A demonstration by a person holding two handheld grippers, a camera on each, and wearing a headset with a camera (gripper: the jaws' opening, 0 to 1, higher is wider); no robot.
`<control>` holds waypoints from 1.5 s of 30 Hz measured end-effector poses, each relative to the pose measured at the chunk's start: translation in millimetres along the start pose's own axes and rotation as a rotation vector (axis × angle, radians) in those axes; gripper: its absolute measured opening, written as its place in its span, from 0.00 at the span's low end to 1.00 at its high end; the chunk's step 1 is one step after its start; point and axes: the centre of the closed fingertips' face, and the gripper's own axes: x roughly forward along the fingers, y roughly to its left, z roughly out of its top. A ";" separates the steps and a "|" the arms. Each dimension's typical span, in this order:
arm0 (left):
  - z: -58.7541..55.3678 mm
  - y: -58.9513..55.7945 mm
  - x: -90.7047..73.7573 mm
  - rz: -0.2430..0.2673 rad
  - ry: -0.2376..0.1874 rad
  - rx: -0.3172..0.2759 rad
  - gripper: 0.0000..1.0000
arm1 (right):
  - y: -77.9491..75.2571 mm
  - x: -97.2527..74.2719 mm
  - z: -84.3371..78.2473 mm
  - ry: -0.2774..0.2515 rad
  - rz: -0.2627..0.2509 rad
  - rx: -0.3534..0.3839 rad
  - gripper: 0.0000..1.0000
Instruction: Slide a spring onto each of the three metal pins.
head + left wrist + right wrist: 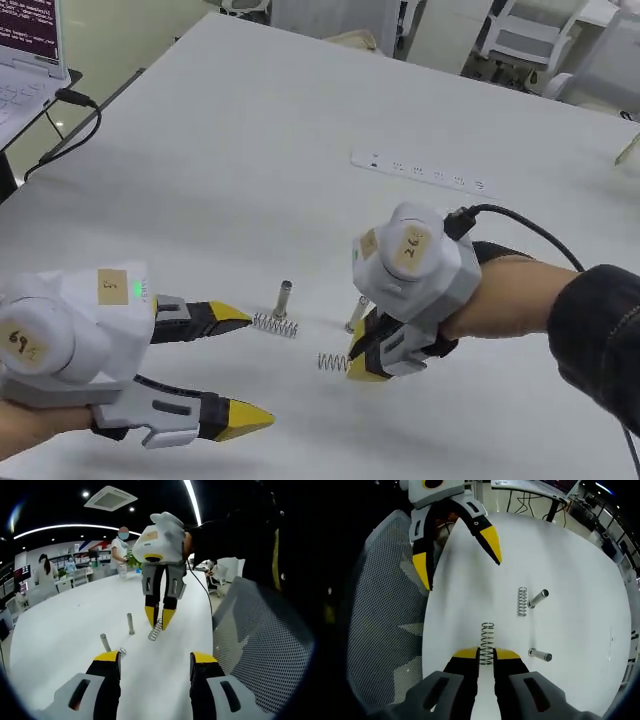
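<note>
The spring (487,642) you are carrying is a thin silver wire coil. Its near end is pinched between the jaws of your right hand-held gripper (487,654), and the rest sticks straight out past the yellow tips, low over the white table (250,150). Those jaws are almost closed, with a gap only as wide as the coil.

A second spring (275,324) lies flat on the table, just beside the foot of a short metal pin (283,298) that stands upright. Another pin (357,313) stands near it, and in the head view your right hand-held gripper partly hides it.

Your left hand-held gripper (256,365) hangs low over the table with its jaws spread wide and nothing between them. One yellow tip sits just beside the end of the lying spring, but you cannot tell whether they touch.

Farther back on the table lies a white power strip (420,172). A laptop (25,50) sits at the far left.
</note>
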 end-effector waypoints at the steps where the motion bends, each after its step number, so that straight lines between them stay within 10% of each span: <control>1: 0.7 0.0 0.6 -0.003 -0.001 0.003 0.49 | 1.4 -1.6 3.1 -0.005 0.003 -0.002 0.08; 12: 2.8 -5.7 9.8 -0.045 -0.003 0.044 0.35 | 12.7 -10.8 26.4 -0.019 0.021 -0.042 0.08; 45: 3.4 -11.4 29.3 -0.086 0.027 0.133 0.03 | 21.9 -8.9 28.5 0.001 0.050 -0.063 0.08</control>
